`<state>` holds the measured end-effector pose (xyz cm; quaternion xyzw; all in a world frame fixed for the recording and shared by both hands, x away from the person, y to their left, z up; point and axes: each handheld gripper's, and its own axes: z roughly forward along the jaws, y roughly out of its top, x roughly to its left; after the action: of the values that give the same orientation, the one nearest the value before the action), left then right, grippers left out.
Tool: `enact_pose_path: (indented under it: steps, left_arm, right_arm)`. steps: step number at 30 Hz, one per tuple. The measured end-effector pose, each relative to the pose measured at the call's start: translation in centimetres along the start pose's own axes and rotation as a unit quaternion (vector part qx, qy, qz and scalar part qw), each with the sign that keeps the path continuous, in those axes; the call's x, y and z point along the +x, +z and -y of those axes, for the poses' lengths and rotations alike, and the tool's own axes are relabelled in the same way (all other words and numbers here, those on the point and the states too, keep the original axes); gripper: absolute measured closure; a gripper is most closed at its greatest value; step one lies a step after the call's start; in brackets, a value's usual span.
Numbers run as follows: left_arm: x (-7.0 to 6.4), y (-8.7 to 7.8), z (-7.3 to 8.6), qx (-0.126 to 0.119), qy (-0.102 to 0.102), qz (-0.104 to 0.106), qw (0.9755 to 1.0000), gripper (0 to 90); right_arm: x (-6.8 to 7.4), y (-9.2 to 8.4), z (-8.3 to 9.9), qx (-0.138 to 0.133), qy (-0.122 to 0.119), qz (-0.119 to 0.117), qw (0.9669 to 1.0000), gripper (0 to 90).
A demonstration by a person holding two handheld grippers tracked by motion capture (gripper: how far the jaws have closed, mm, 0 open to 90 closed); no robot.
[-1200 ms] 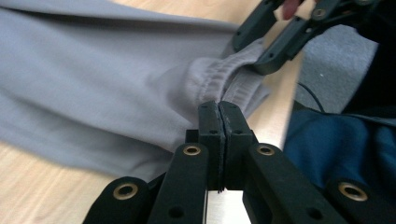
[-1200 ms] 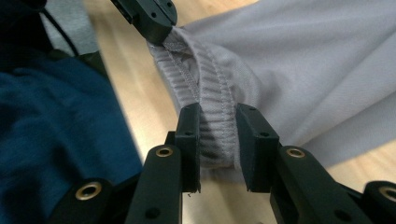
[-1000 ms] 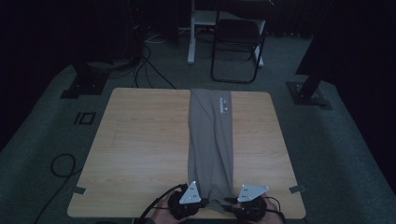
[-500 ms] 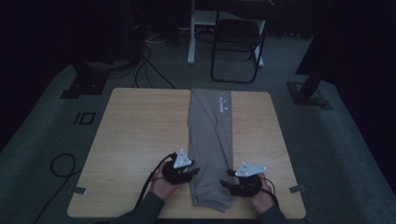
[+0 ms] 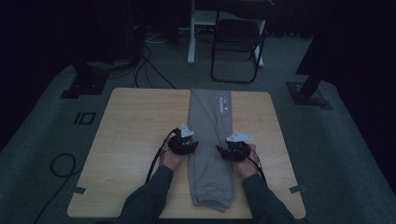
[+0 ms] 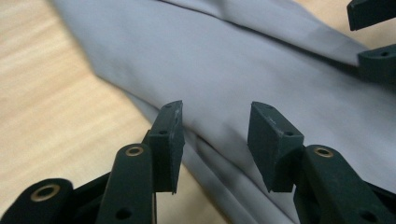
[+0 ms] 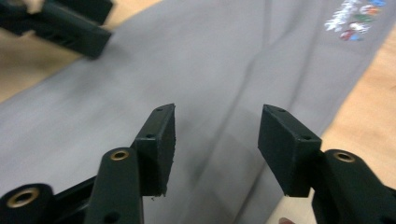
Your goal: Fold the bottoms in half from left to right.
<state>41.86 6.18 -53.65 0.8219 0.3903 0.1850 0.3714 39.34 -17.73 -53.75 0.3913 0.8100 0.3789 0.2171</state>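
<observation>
Grey trousers (image 5: 211, 140), folded lengthwise into a narrow strip, lie down the middle of the wooden table (image 5: 130, 140), with a small coloured print (image 5: 224, 103) near the far end. My left gripper (image 5: 186, 145) sits at the strip's left edge, about halfway along. It is open in the left gripper view, hovering over the cloth's (image 6: 261, 74) folded edge with nothing between the jaws (image 6: 215, 140). My right gripper (image 5: 229, 150) is at the strip's right edge, also open (image 7: 215, 149) above the cloth (image 7: 140, 102). The print (image 7: 352, 18) shows far ahead of it.
The cuffs (image 5: 214, 203) reach close to the table's near edge. Bare wood lies on both sides of the trousers. Behind the table stand a black folding chair (image 5: 237, 46) and a white stand (image 5: 192, 32). Cables (image 5: 144, 65) run over the grey floor.
Both grippers have moved away from the near edge of the table to the middle of the trousers, one on each side. The trousers lie as before.
</observation>
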Motion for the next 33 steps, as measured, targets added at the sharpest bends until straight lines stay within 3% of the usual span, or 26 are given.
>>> enact_pose_path:
  steps: [2, 4, 7, 9, 10, 13, 16, 18, 23, 31, 33]
  left_arm:
    - [0.9, 1.2, -0.8, 0.004, -0.013, -0.014, 0.9998, 54.9]
    - [1.3, 2.1, -1.1, 0.012, -0.012, -0.026, 0.9995, 57.2]
    - [1.9, 2.9, -1.3, 0.027, -0.016, -0.031, 0.999, 60.2]
    - [2.0, 3.2, -1.1, 0.027, -0.014, -0.033, 0.999, 64.4]
    - [2.2, 3.2, -1.1, 0.024, -0.015, -0.028, 0.9992, 67.3]
    - [2.5, 3.2, -0.9, 0.018, -0.02, -0.009, 0.9996, 78.5]
    - [2.8, 3.1, -0.7, 0.017, -0.022, 0.002, 0.9996, 84.3]
    - [2.8, 2.9, -0.6, 0.018, -0.017, 0.007, 0.9997, 84.9]
    - [2.5, 2.1, 0.3, 0.011, -0.017, 0.019, 0.9996, 85.2]
    - [1.7, 0.3, 2.0, 0.007, -0.024, 0.039, 0.9989, 85.0]
    - [1.2, -0.3, 2.4, 0.011, -0.015, 0.037, 0.9991, 85.0]
  right_arm:
    - [-1.0, 2.2, -1.4, 0.007, 0.01, 0.025, 0.9996, 42.4]
    - [-1.8, 3.7, -2.3, 0.011, 0.02, 0.036, 0.9991, 40.5]
    - [-2.6, 5.6, -3.2, 0.025, 0.026, 0.04, 0.9986, 39.7]
    - [-2.9, 6.7, -3.4, 0.042, 0.012, 0.043, 0.9981, 40.0]
    - [-3.1, 6.9, -3.5, 0.038, 0.012, 0.044, 0.9983, 42.3]
    - [-4.2, 6.8, -3.5, 0.041, 0.041, 0.067, 0.9961, 48.3]
    - [-5.5, 6.4, -3.0, 0.041, 0.084, 0.091, 0.9915, 59.4]
    - [-6.1, 6.0, -2.6, 0.037, 0.1, 0.082, 0.9909, 69.8]
    - [-5.5, 5.3, -2.0, 0.036, 0.079, 0.06, 0.9944, 82.4]
    - [-4.4, 3.9, -0.7, 0.027, 0.066, 0.035, 0.9968, 83.0]
    - [-3.8, 3.3, -0.4, 0.03, 0.06, 0.028, 0.9973, 82.9]
